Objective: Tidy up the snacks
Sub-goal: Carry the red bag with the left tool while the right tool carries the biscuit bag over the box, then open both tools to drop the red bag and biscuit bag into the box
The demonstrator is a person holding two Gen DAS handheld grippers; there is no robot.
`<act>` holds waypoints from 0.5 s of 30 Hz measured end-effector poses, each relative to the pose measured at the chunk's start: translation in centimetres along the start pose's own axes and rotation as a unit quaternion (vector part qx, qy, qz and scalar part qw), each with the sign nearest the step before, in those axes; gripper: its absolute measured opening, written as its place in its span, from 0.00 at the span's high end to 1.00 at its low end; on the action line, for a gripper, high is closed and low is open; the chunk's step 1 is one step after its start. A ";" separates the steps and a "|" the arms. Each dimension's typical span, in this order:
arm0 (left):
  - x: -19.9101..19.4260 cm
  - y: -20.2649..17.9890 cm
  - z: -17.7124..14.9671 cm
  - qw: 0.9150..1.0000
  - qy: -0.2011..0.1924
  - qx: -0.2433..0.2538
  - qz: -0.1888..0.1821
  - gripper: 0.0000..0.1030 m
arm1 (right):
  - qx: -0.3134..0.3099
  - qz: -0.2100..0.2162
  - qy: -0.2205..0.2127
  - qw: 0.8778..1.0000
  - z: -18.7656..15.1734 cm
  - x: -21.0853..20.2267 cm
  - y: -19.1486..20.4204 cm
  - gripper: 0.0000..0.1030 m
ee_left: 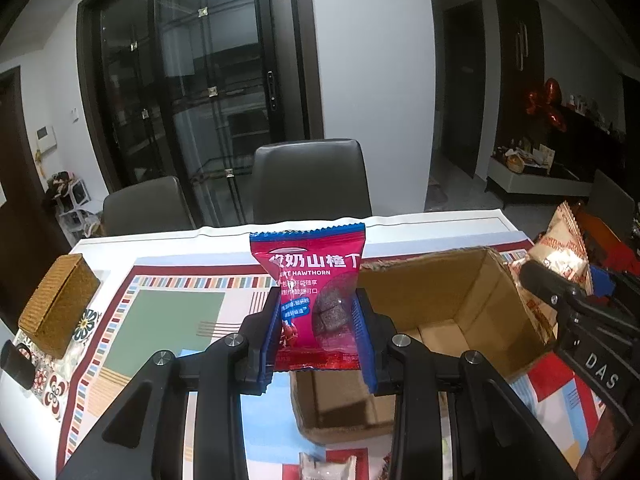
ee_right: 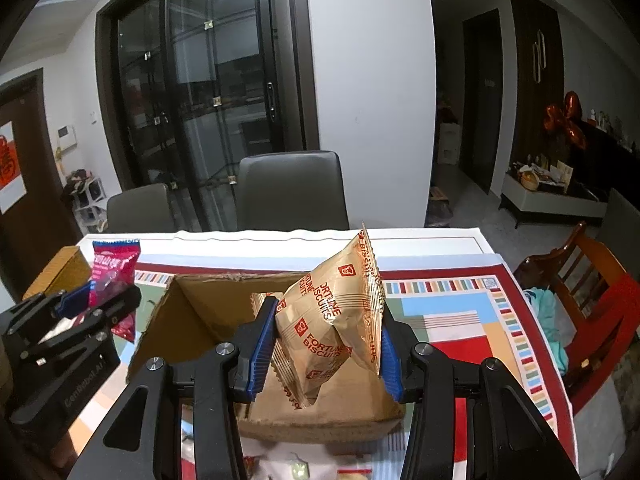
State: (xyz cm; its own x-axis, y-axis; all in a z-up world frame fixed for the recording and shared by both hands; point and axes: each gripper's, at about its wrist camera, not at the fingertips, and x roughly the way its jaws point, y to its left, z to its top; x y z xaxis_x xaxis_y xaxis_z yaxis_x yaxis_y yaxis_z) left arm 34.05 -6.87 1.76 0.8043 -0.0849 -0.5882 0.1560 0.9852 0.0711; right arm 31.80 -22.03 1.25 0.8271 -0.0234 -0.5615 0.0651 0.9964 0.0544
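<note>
My left gripper (ee_left: 318,326) is shut on a red hawthorn snack packet (ee_left: 312,292), held upright above the table, just left of an open cardboard box (ee_left: 472,308). My right gripper (ee_right: 326,338) is shut on a tan Fortune Biscuits packet (ee_right: 336,312), which hangs over the front part of the same box (ee_right: 192,312). Each gripper shows in the other's view: the right one (ee_left: 560,292) at the box's right side with the tan packet (ee_left: 560,248), the left one (ee_right: 100,300) at the box's left side with the red packet (ee_right: 116,268).
A woven brown box (ee_left: 56,300) sits at the table's left edge. Loose snack packets (ee_left: 326,466) lie near the front edge. Two dark chairs (ee_left: 312,180) stand behind the table, a red wooden chair (ee_right: 588,276) to the right. A patterned cloth (ee_left: 172,320) covers the table.
</note>
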 end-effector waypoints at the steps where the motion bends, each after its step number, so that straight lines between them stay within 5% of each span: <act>1: 0.2 0.1 0.0 1.000 0.000 -0.001 0.002 0.67 | -0.001 0.001 0.001 1.000 0.1 0.2 0.1 0.55; 12: 1.9 0.4 -0.3 1.000 0.012 -0.007 0.002 0.66 | -0.020 -0.004 0.006 1.000 0.0 1.6 1.1 0.53; 15: 1.8 0.3 -0.2 1.000 0.010 -0.004 0.007 0.55 | -0.022 -0.003 0.004 1.000 0.0 1.6 1.2 0.47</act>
State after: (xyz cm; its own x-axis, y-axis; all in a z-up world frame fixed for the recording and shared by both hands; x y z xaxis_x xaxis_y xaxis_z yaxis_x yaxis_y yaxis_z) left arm 35.40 -6.67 0.55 0.7941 -0.0683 -0.6040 0.1409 0.9873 0.0736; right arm 33.22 -20.85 0.42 0.8219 -0.0289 -0.5689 0.0448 0.9989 0.0140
